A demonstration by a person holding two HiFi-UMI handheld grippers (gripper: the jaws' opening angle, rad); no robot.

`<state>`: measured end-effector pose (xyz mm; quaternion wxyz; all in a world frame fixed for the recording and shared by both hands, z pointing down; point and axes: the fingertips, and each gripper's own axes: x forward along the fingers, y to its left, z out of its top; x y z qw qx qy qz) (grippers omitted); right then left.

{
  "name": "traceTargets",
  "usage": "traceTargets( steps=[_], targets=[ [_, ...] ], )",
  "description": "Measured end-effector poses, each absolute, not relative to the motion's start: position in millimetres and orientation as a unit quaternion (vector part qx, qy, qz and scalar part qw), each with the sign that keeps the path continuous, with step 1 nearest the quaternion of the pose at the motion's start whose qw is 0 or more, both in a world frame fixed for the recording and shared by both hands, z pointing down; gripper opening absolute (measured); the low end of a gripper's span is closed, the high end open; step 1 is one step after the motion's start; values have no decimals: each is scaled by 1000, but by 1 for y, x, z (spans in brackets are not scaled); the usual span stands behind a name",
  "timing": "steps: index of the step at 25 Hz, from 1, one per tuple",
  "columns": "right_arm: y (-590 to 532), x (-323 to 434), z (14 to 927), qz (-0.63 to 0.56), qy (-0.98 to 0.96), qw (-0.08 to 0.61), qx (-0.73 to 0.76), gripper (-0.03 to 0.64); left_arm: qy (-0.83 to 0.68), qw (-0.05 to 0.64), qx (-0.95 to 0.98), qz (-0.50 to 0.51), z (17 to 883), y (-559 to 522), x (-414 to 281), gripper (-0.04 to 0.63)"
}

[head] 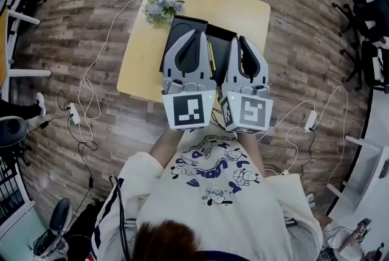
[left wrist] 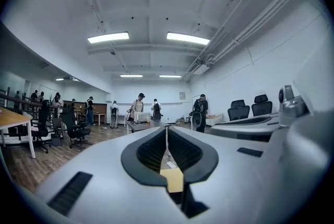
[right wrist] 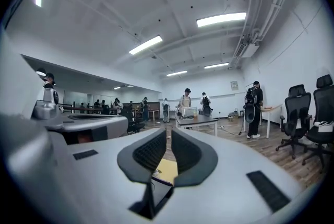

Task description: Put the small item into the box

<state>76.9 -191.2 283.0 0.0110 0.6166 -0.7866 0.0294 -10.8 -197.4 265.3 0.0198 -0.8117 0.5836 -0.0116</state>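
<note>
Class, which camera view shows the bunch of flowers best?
The head view: the bunch of flowers sits at the table's far left corner. Both gripper views point across the room and show none of it.

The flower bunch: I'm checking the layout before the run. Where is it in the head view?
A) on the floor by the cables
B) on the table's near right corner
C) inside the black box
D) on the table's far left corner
D: the flower bunch sits on the wooden table at its far left corner, just outside the black box.
</note>
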Motion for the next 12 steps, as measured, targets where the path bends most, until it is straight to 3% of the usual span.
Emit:
traceTargets(
  steps=[12],
  targets=[
    [-172, 75, 266, -2, -794, -13, 608, 46, 600, 39, -799, 2, 253, -172, -19, 21]
  ],
)
